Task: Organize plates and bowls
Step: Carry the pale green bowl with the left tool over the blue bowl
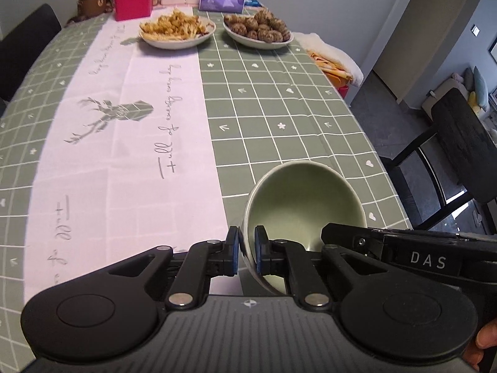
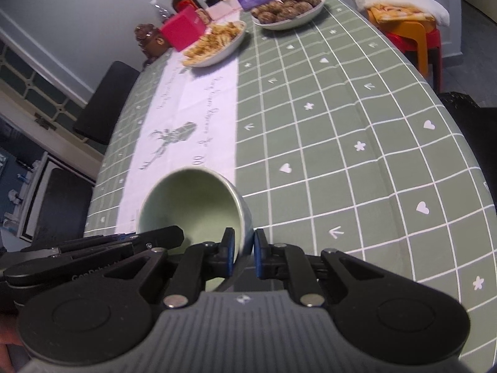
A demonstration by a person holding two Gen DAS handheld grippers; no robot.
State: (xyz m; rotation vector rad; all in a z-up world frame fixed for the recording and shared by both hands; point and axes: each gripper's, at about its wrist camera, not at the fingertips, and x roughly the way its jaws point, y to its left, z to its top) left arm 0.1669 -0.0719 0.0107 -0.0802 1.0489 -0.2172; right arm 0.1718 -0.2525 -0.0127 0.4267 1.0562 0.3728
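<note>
Pale green ceramic bowl [image 1: 303,205], empty, held above the green checked tablecloth [image 1: 279,99], rim clamped by both left gripper [image 1: 247,250] and right gripper [image 2: 241,253], "DAS" on right gripper's body, far plates of fries [image 1: 177,29] and mushrooms [image 1: 257,28].

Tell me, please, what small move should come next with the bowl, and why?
Probably carry the green bowl toward the two food plates at the far end, keeping both grips: left gripper and right gripper each pinch its rim, and it hangs tilted above the table.
</note>
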